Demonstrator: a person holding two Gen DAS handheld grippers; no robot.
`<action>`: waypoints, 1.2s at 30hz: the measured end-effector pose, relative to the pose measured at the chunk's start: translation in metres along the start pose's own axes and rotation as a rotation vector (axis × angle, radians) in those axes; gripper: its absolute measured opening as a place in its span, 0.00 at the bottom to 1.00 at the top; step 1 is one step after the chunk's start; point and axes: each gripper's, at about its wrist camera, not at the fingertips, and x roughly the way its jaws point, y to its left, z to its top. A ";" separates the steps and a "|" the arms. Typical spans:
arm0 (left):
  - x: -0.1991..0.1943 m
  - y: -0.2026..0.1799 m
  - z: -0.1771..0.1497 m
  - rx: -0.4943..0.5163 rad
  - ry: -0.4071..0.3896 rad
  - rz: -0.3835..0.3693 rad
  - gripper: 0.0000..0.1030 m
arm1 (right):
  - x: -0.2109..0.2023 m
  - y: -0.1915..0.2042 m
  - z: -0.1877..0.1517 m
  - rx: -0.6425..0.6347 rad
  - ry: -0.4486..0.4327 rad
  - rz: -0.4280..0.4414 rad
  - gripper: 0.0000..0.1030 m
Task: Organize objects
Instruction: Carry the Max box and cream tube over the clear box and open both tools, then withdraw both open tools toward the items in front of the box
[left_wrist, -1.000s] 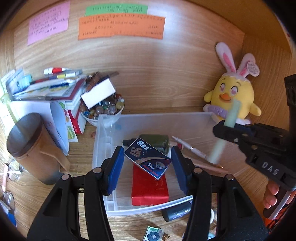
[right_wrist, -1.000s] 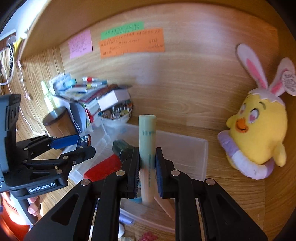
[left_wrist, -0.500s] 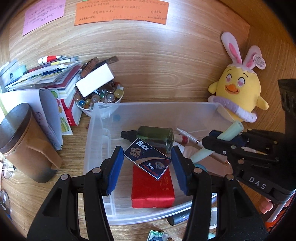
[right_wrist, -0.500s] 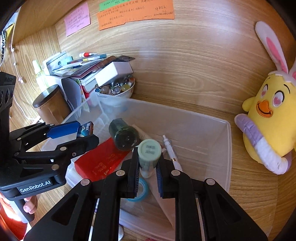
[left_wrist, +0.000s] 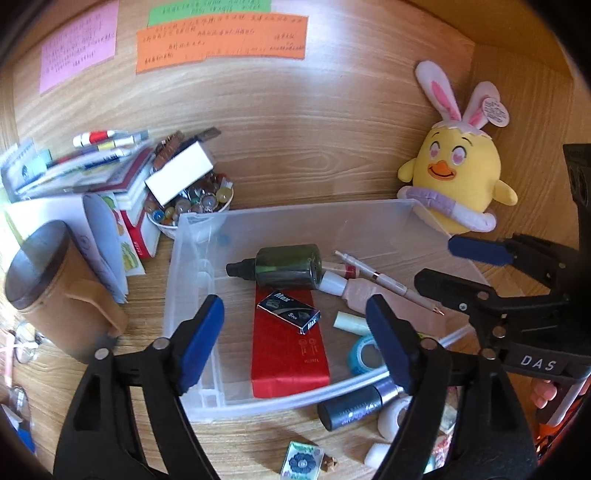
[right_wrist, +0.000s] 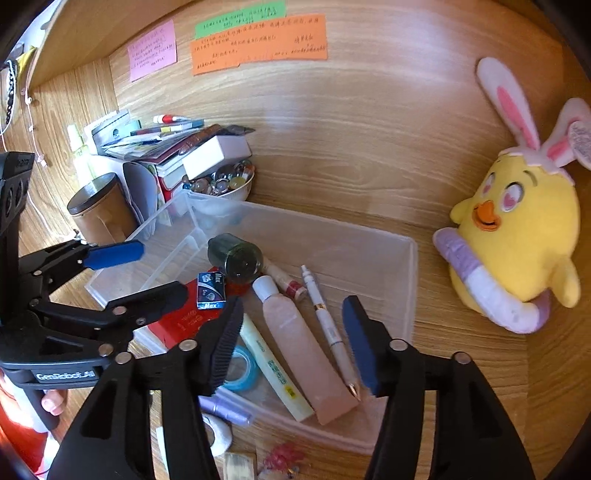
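A clear plastic bin (left_wrist: 295, 218) (right_wrist: 410, 266) sits on the wooden desk. Inside lie a blue Max box (left_wrist: 289, 311) (right_wrist: 211, 290) on a red packet (left_wrist: 288, 350), a dark green bottle (left_wrist: 284, 266) (right_wrist: 236, 256), a pink tube (right_wrist: 303, 343), a white pen (right_wrist: 328, 332), a pale green tube (right_wrist: 275, 373) (left_wrist: 349, 323) and a blue tape roll (right_wrist: 240, 369) (left_wrist: 364, 354). My left gripper (left_wrist: 295, 336) is open and empty above the bin's near side. My right gripper (right_wrist: 291, 339) is open and empty over the tubes.
A yellow bunny-eared chick plush (left_wrist: 458, 184) (right_wrist: 517, 236) stands right of the bin. A bowl of marbles (left_wrist: 188, 206), stacked books (left_wrist: 85, 166) and a brown cup (left_wrist: 48, 284) are at the left. A dark tube (left_wrist: 354, 404) and small items lie before the bin.
My left gripper opened and dropped the Max box onto the red packet. My right gripper opened and released the pale green tube, which now lies in the bin.
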 end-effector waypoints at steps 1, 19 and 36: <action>-0.003 -0.001 -0.001 0.007 -0.006 0.003 0.82 | -0.003 0.000 -0.001 -0.001 -0.006 -0.004 0.59; -0.043 0.009 -0.038 -0.007 0.015 0.023 0.96 | -0.069 0.006 -0.042 -0.007 -0.078 -0.052 0.73; -0.027 0.019 -0.092 -0.036 0.132 0.025 0.74 | -0.038 -0.005 -0.097 0.058 0.077 -0.064 0.72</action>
